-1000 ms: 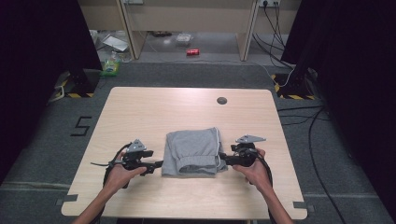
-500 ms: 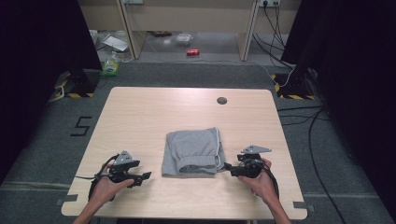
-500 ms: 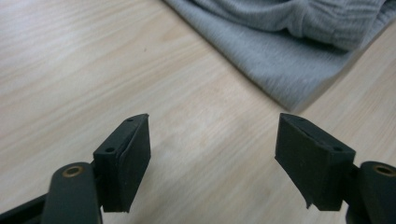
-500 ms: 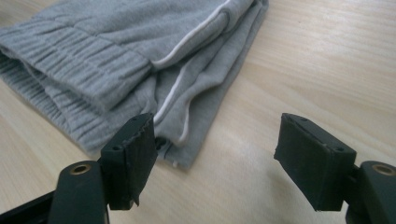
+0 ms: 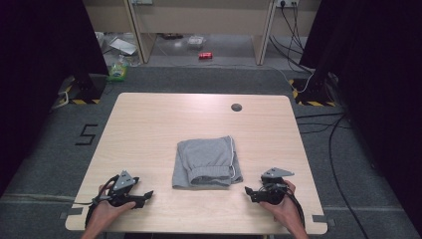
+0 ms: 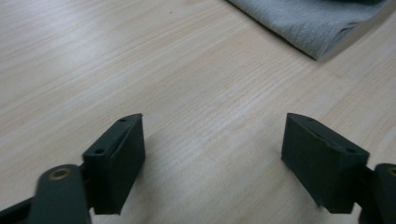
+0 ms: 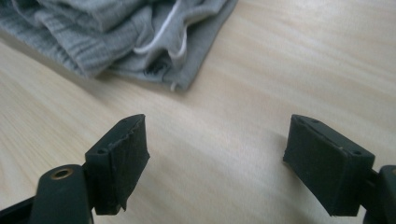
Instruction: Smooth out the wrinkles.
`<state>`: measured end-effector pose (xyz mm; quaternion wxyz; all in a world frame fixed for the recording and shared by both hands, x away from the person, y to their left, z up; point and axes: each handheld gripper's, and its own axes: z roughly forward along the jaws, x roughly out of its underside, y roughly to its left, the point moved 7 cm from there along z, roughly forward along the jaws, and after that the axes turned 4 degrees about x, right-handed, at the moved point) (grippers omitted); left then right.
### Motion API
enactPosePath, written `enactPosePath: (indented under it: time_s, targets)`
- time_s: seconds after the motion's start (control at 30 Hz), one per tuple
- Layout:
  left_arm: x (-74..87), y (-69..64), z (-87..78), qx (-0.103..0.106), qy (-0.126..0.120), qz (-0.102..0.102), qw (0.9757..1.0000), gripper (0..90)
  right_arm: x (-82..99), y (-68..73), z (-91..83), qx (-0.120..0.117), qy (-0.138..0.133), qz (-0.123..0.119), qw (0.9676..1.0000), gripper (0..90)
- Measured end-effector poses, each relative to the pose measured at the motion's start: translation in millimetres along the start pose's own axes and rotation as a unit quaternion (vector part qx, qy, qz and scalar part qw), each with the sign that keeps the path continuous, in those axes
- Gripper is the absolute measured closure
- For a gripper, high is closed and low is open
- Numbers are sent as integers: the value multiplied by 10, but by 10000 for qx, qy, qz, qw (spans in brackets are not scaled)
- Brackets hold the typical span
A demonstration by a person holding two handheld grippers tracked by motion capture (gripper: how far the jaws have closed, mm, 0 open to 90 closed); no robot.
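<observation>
Tongs [image 5: 148, 193] [image 5: 247, 190] wide, low beside folded shorts [image 5: 207, 162]

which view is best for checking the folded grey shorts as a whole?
The high view: the folded grey fabric shorts lie whole on the light wooden table, every edge visible. The right gripper view gives a close look at one corner with the white drawstring. The left gripper view catches one plain folded edge at its top.

shorts [image 5: 207, 162]: heather grey, white drawstring | counter [image 5: 149, 129]: pale wood grain, dark round grommet | left tool [image 6: 212, 163]: black | right tool [image 7: 215, 163]: black | floor [image 5: 50, 149]: grey carpet
</observation>
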<state>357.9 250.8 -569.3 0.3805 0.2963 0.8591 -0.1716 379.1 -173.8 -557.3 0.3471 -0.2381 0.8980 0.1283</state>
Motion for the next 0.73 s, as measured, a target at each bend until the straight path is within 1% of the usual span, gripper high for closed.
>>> enactPosePath:
  time_s: [0.03,0.13,0.23,0.27,0.33,0.4,0.73]
  targets:
    - [7,-2,-7,-5,-1,4,10000,192,18,1,-4,25,-8,-71,10000,206]
    - [14,-5,-14,-26,-5,-26,10000,187,44,24,-23,64,36,-112,9999,182]
    - [13,-2,-11,-22,3,-21,10000,180,56,38,-13,149,70,-257,9995,156]
    - [13,-2,-11,-20,0,-22,10000,180,59,46,-6,186,107,-336,9992,152]
    - [13,-1,-11,-16,2,-17,10000,179,68,54,8,293,148,-583,9978,141]
    - [12,1,-10,-6,8,-8,10000,178,68,61,15,257,142,-603,9977,126]
    - [13,6,-11,33,9,16,10000,176,61,37,23,260,112,-603,9978,125]
